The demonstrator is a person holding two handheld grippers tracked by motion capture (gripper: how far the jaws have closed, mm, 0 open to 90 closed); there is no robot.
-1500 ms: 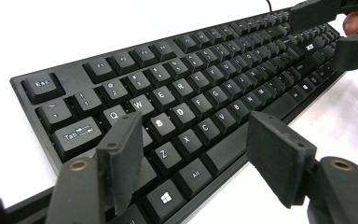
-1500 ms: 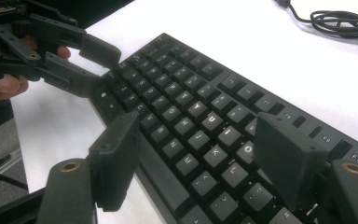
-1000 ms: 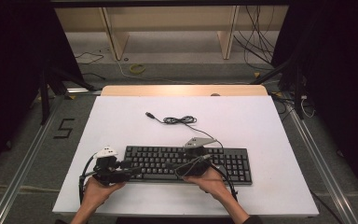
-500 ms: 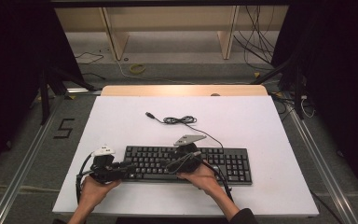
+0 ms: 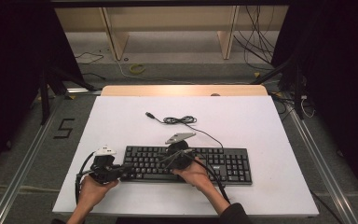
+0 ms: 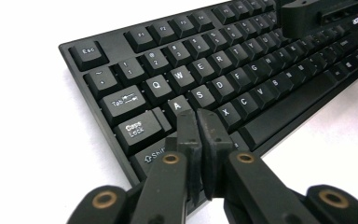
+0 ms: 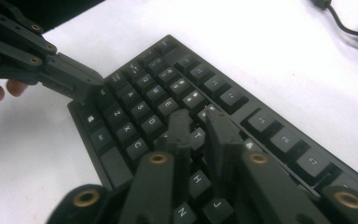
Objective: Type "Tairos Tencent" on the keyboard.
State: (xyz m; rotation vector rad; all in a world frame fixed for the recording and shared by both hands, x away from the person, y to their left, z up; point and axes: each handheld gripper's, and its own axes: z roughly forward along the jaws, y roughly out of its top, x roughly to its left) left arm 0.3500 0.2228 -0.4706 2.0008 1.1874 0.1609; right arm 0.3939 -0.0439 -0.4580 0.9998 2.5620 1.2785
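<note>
A black keyboard (image 5: pixel 214 163) lies near the front of the white table, and its cable (image 5: pixel 179 120) coils behind it. My left gripper (image 5: pixel 126 168) is at the keyboard's left end. In the left gripper view the left gripper (image 6: pixel 198 117) is over the A and Shift keys; its jaws have just been closing and now meet, with nothing between them. My right gripper (image 5: pixel 162 161) points left over the keyboard's (image 7: pixel 144 102) letter keys. The right gripper's (image 7: pixel 198 122) jaws have just been closing and stand a narrow gap apart, holding nothing. The left gripper (image 7: pixel 86 88) lies beyond it.
The white table (image 5: pixel 261 126) has bare room to the left, to the right and behind the keyboard. A wooden strip (image 5: pixel 182 90) runs along its far edge. Wooden shelving and loose cables (image 5: pixel 135 69) are on the floor beyond. Metal rails flank the table.
The right hand and its gripper have slid left along the keyboard toward the left gripper. The left hand has kept its place.
</note>
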